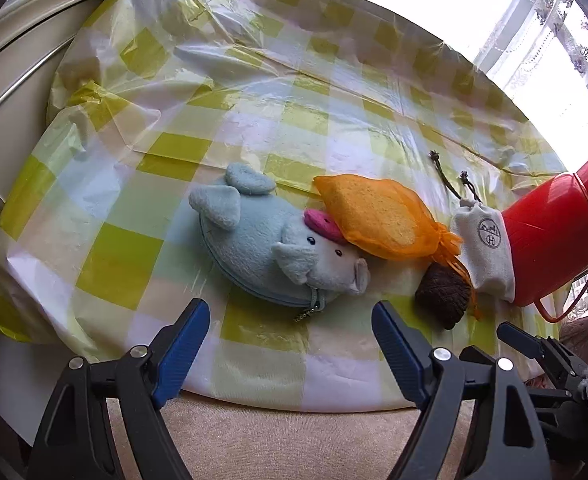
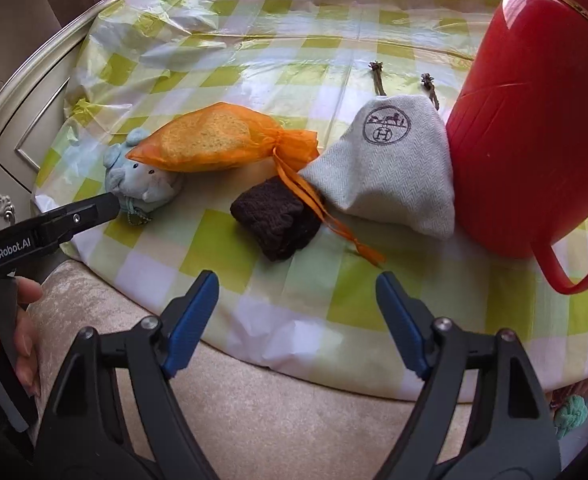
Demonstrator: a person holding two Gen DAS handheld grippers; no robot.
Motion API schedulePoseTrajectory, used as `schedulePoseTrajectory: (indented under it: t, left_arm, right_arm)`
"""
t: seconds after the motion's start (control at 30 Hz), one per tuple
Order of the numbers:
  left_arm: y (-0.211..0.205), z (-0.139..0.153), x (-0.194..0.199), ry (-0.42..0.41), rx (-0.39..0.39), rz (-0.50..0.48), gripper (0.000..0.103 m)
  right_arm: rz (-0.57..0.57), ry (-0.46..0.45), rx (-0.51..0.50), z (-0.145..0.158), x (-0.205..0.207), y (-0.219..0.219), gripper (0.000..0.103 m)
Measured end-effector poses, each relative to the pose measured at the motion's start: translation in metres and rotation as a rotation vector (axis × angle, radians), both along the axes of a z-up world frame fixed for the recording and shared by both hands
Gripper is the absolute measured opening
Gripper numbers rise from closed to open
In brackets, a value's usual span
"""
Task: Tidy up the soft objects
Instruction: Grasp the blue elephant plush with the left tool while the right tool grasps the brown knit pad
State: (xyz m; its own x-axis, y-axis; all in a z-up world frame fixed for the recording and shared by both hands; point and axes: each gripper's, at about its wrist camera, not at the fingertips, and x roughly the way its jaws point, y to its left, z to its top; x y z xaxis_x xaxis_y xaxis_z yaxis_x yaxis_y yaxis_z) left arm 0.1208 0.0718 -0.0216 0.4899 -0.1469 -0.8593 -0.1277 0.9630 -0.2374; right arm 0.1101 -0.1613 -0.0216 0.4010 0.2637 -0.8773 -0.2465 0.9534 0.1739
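Observation:
A light blue plush pouch (image 1: 270, 252) shaped like an animal lies on the checked table (image 1: 134, 208). An orange mesh bag (image 1: 377, 220) rests on its head. A dark brown knitted piece (image 1: 443, 296) and a grey drawstring pouch (image 1: 485, 252) lie to the right, the pouch against a red bucket (image 1: 553, 236) on its side. My left gripper (image 1: 290, 348) is open and empty just in front of the plush. My right gripper (image 2: 297, 320) is open and empty in front of the knitted piece (image 2: 278, 224), with the orange bag (image 2: 210, 144), grey pouch (image 2: 389, 168), plush (image 2: 142, 180) and bucket (image 2: 533, 120) beyond.
The round table wears a yellow-green checked plastic cover (image 2: 254, 40). A cream cabinet (image 2: 18, 120) stands at the left. A beige seat cushion (image 2: 254, 412) lies below the table edge. A teal knotted thing (image 2: 571, 414) sits low at the right. The left gripper's arm (image 2: 50, 228) crosses the right wrist view.

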Motion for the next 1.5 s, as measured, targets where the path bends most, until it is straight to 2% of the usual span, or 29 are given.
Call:
schedulePoseTrajectory:
  t: [0.17,0.43,0.57,0.67,0.77,1.03,1.23,1.37,1.5]
  left_arm:
    - [0.003,-0.008,0.011,0.025,-0.019,0.015,0.085]
    - [0.007,-0.023,0.04,0.074,-0.047,0.04,0.086]
    - [0.002,-0.028,0.053,0.086,-0.027,0.03,0.086]
    - [-0.003,-0.029,0.06,0.078,0.017,0.027,0.086]
    - [-0.008,-0.031,0.063,0.073,0.054,0.013,0.085]
    - [-0.011,-0.03,0.063,0.045,0.066,-0.006,0.07]
    - [-0.01,-0.029,0.056,0.031,0.06,-0.017,0.062]
    - [-0.008,-0.028,0.053,0.024,0.046,-0.017,0.058]
    - [-0.008,-0.026,0.051,0.02,0.036,-0.019,0.054]
  right_arm:
    - [-0.017,0.037,0.012,-0.012,0.02,0.012,0.083]
    - [-0.046,0.032,0.028,-0.017,0.034,0.02,0.083]
    - [-0.077,0.04,0.048,-0.02,0.041,0.018,0.083]
    - [-0.104,0.038,0.052,-0.018,0.04,0.014,0.081]
    - [-0.15,0.037,0.104,-0.009,0.028,0.0,0.081]
    - [-0.146,0.098,0.204,-0.006,0.015,0.0,0.081]
    - [-0.142,0.107,0.146,-0.014,0.031,0.017,0.081]
    - [-0.151,0.076,0.071,-0.014,0.043,0.029,0.079]
    - [-0.163,0.067,0.012,-0.02,0.053,0.034,0.063]
